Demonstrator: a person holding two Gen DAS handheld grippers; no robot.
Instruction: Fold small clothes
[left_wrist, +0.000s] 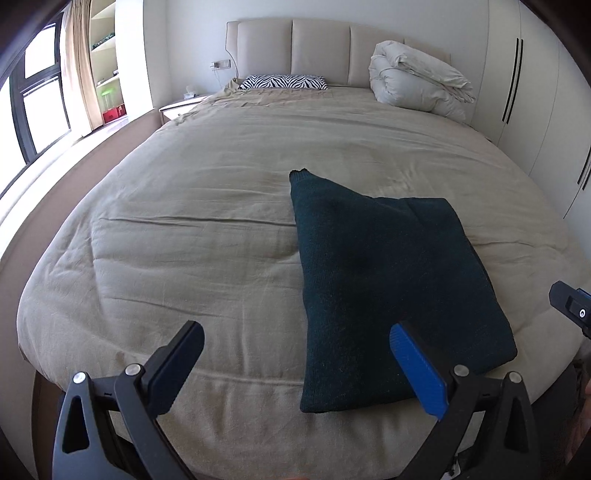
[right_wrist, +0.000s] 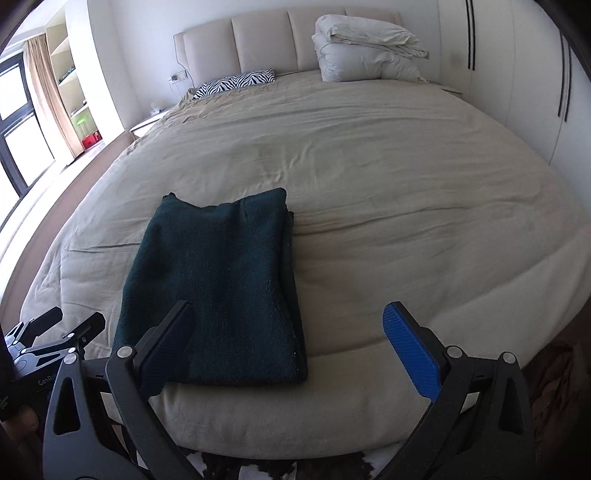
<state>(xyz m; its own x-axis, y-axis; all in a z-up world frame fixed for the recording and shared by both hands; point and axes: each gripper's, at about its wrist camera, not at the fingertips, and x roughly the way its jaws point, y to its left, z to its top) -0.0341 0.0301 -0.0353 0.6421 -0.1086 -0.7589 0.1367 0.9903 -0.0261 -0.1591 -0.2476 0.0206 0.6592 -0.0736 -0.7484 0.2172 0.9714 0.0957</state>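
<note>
A dark green knitted sweater (left_wrist: 388, 288), folded into a thick rectangle, is lying near the bed's (left_wrist: 207, 229) wrinkled beige foot edge. Both the left gripper (left_wrist: 295, 347) and right gripper (right_wrist: 288, 325) are hovering with fingers spread wide, holding nothing.

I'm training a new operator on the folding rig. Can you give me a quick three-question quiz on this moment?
1. True or false: the left gripper is clamped on the garment.
2. Multiple choice: where does the garment lie? A) by the headboard B) near the foot edge of the bed C) on the floor
3. Fill in: at the head of the bed, beside the folded duvet, lies a ____-print pillow.

Key:
1. False. Both the left and the right gripper have their jaws wide open and hold nothing.
2. B.
3. Zebra.
</note>
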